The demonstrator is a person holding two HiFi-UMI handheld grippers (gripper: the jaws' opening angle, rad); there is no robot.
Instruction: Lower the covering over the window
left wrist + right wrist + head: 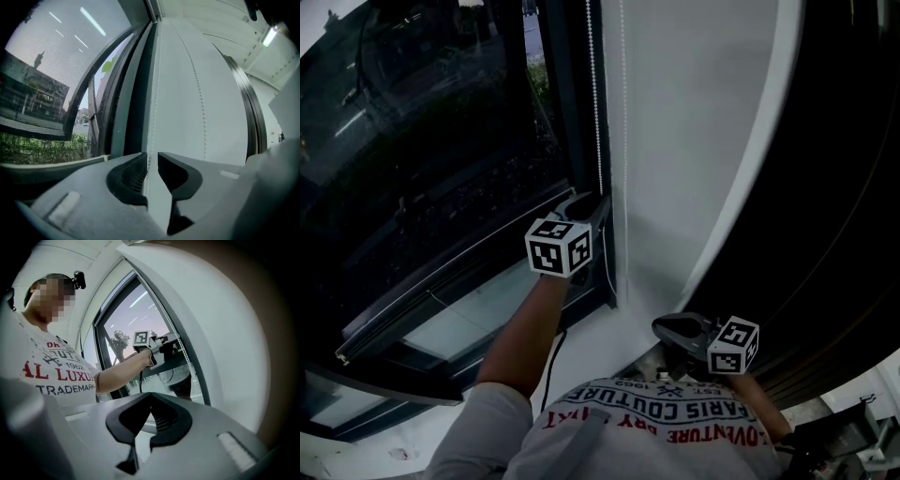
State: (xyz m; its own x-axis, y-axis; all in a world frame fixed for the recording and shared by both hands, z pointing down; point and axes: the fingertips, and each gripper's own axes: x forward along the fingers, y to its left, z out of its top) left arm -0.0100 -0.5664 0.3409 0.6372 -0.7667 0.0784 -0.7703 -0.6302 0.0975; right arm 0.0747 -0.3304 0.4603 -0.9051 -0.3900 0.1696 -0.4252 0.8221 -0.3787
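A white bead chain (596, 112) hangs along the dark window frame (567, 112), beside a white blind-like panel (694, 141). My left gripper (589, 202) is raised level at the chain. In the left gripper view the chain (156, 93) runs down through the gap of the left gripper (153, 161), whose pads stand apart and do not press on it. A second bead chain (200, 93) hangs further right on the white panel (178, 84). My right gripper (661, 326) stays low near my body, and in the right gripper view the right gripper (151, 398) is shut with nothing in it.
The window glass (422, 141) at left is uncovered and shows dark outdoors. A white sill (581, 347) runs below the frame, with a thin dark cable (555, 361) on it. A dark curved band (844, 187) borders the white panel on the right.
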